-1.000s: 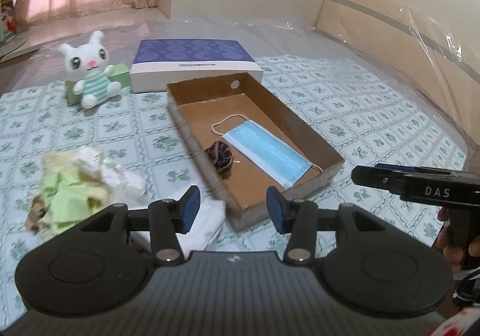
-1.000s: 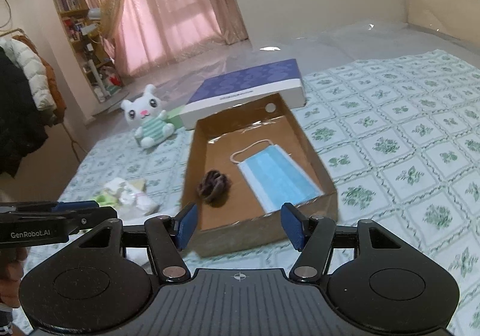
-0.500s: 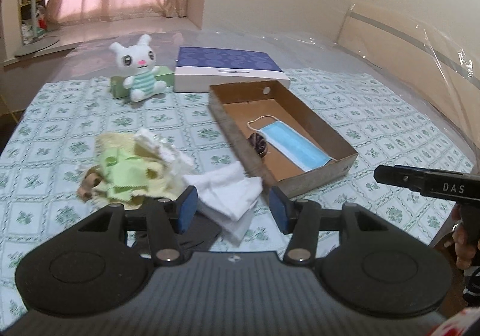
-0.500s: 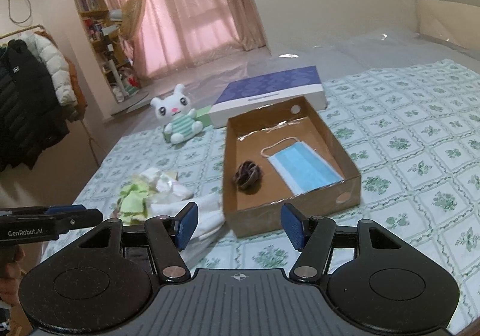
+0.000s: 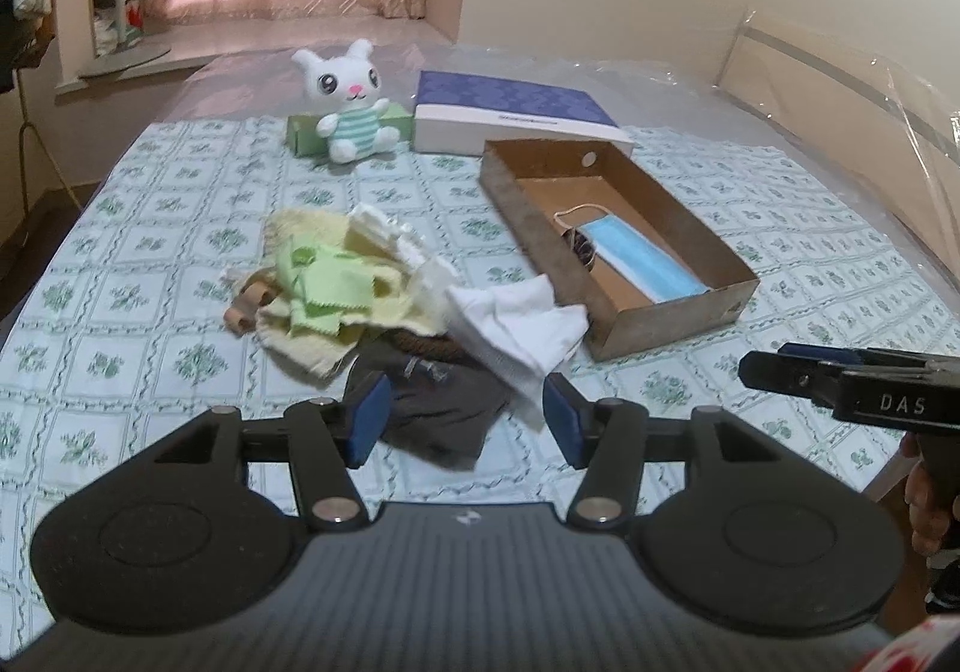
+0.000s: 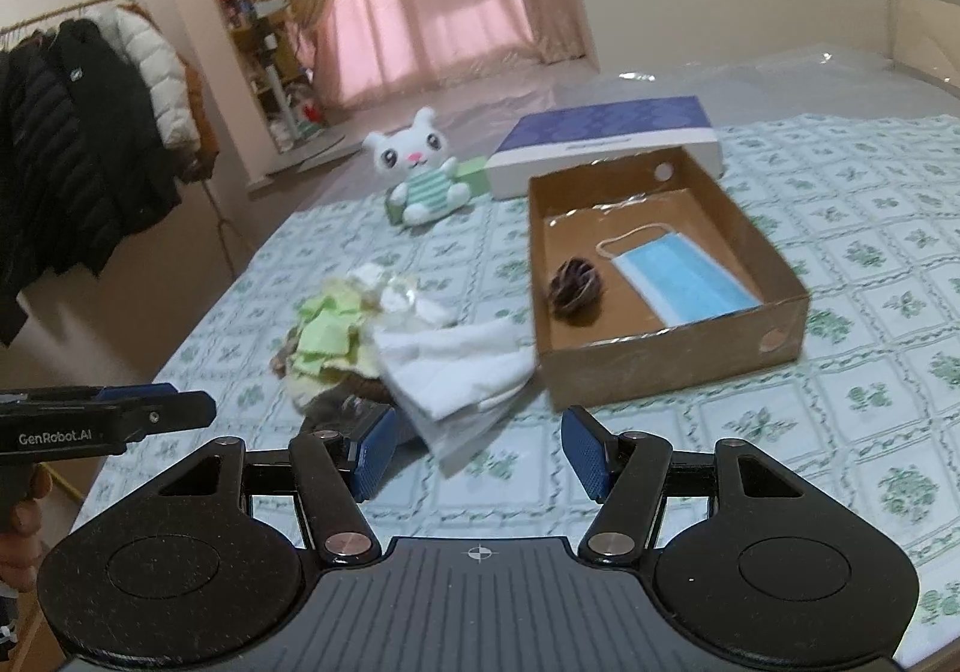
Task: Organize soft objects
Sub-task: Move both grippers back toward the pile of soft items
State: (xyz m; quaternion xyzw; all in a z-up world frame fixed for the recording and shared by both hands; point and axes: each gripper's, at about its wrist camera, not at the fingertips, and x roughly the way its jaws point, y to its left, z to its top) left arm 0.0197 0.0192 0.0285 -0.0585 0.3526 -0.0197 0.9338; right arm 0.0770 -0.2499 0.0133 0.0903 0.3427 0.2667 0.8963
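Box (image 5: 660,321): matt brown cardboard. Mask (image 5: 642,258): thin blue nonwoven fabric. Sheet (image 5: 150,282): printed cloth. Gripper pads (image 5: 369,420): textured blue rubber; arms matt blk plastic.

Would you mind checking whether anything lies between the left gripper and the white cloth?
Nothing visible does. The left gripper is open, apart from the white cloth, whose near corner lies unobstructed ahead of the fingertips, draped partly over a dark grey cloth.

face mask (image 6: 681,279) in cardboard box (image 6: 672,357), cloth pile (image 6: 384,348) left
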